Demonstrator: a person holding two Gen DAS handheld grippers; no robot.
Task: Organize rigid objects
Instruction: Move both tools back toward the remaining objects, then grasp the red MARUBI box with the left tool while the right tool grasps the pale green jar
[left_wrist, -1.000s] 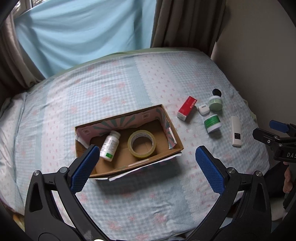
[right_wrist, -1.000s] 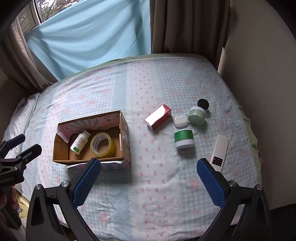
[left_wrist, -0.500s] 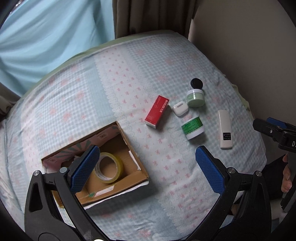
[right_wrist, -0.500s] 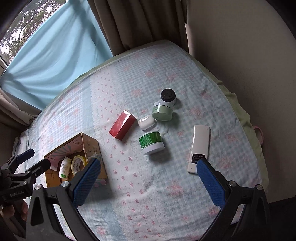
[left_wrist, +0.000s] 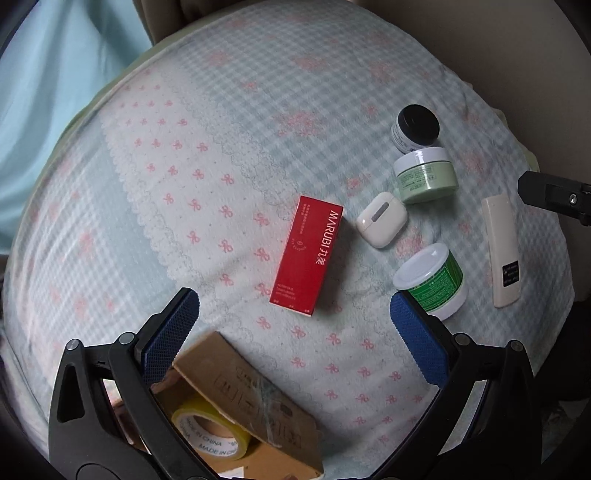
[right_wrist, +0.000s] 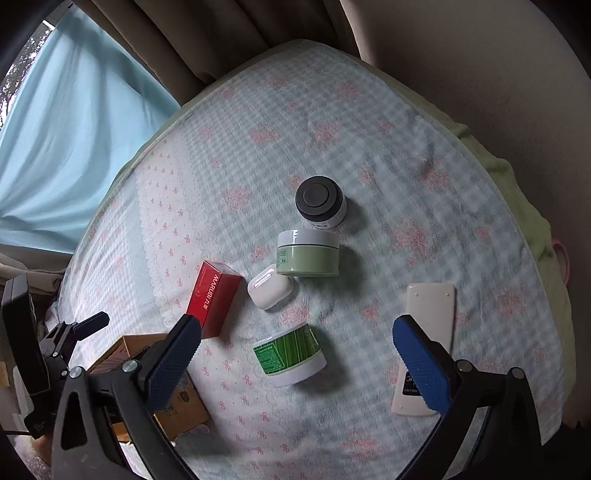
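Both grippers, jaws apart and empty, had swung from the cardboard box (left_wrist: 258, 402) toward the loose items, left gripper (left_wrist: 293, 325) nearing the red carton (left_wrist: 308, 258), right gripper (right_wrist: 295, 354) the green-labelled jar (right_wrist: 290, 354).

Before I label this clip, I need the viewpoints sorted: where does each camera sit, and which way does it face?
Left wrist: rides the left gripper, looking down at the red Marubi box; its own open blue-padded fingers show, the cardboard box beneath.
Right wrist: rides the right gripper, facing the green-labelled jar; its open fingers show, the left gripper at left.
Shared: red box, earbud case, three jars, white remote.
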